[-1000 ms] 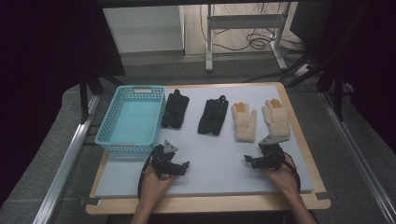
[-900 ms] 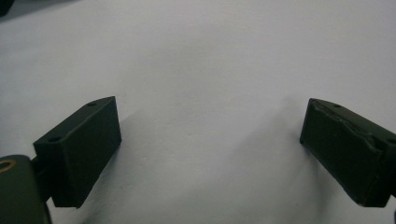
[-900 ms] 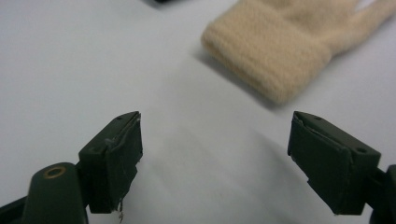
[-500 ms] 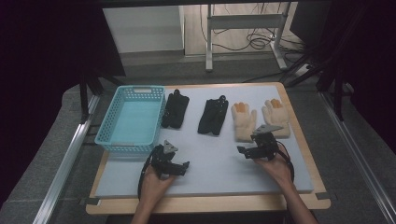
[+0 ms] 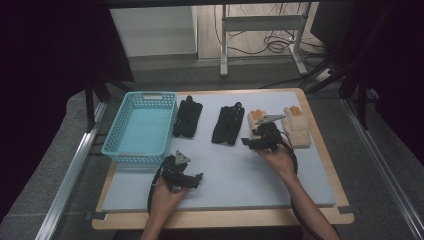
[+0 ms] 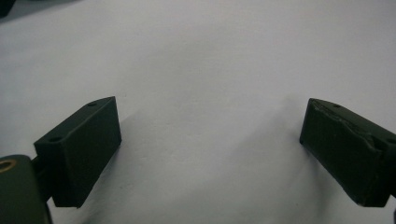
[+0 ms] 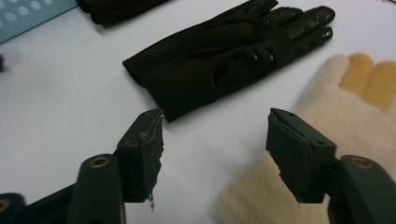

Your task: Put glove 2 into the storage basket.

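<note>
Right gripper view: right tool (image 7: 215,156), jaws just narrowing yet spread with nothing between, beside the cream glove (image 7: 327,121).

1. Cream glove (image 7: 299,196): fuzzy knitted cloth, matt.
2. Black glove (image 7: 224,60): smooth fabric, glossy grip patches on the fingers.
3. Basket (image 5: 116,142): perforated turquoise plastic.
4. Mat (image 5: 240,175): matt pale surface.
5. Table edge (image 5: 225,217): wood.

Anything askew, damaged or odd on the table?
One thing: the pad on one finger of the right gripper is torn, its edge ragged, with a shred hanging below. Otherwise tidy: two black gloves and two cream gloves lie flat in a row beside the basket.
</note>
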